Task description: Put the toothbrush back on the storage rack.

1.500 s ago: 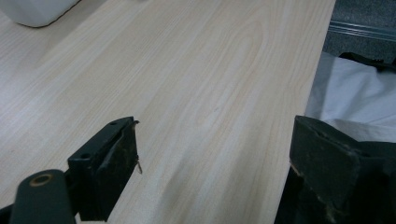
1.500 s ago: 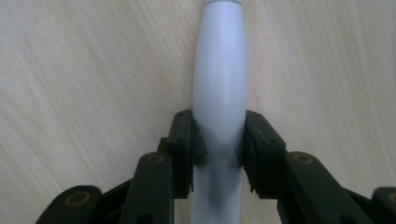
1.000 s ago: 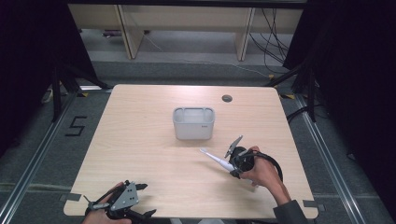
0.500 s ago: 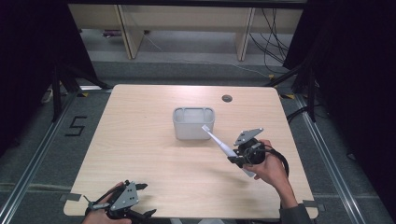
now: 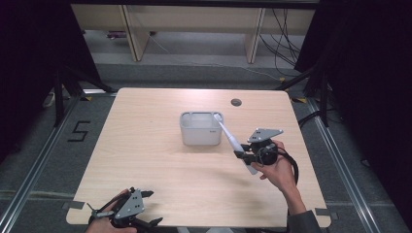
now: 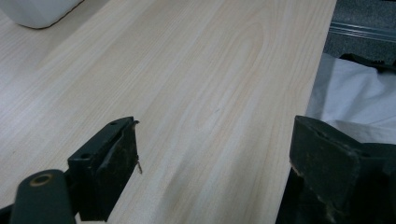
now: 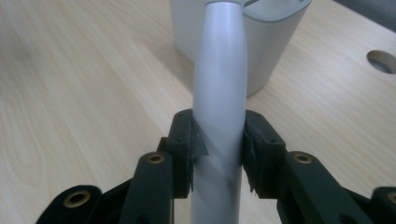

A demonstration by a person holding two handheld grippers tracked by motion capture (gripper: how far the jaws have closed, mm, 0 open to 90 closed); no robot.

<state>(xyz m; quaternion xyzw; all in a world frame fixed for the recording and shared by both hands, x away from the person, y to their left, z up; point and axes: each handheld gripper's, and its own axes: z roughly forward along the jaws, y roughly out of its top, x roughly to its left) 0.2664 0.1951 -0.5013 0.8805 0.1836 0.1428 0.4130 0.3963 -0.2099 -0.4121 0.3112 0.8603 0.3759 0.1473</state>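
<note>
A white long-handled utensil point(image 5: 230, 138) slants up from my right gripper point(image 5: 241, 154), whose jaws are shut on its handle. In the right gripper view the pale handle point(image 7: 219, 70) runs straight up between the two pads of that gripper point(image 7: 218, 144). The utensil's head sits at the right rear corner of a white rectangular container point(image 5: 199, 137), over its rim. The container point(image 7: 273, 42) stands just beyond the jaws. My left gripper point(image 5: 151, 208) lies at the table's front left edge, its jaws wide open point(image 6: 219, 140) with only bare wood between them.
The light wooden table point(image 5: 145, 145) has a round cable hole point(image 5: 236, 102) at the back right. A corner of the container point(image 6: 37, 11) is far ahead of the left jaws. White cloth point(image 6: 355, 102) lies past the table edge. Dark floor and shelving surround the table.
My right gripper has risen and swung toward the container with the utensil, bringing its head from the open table to the container's right rim. The left gripper has stayed put.
</note>
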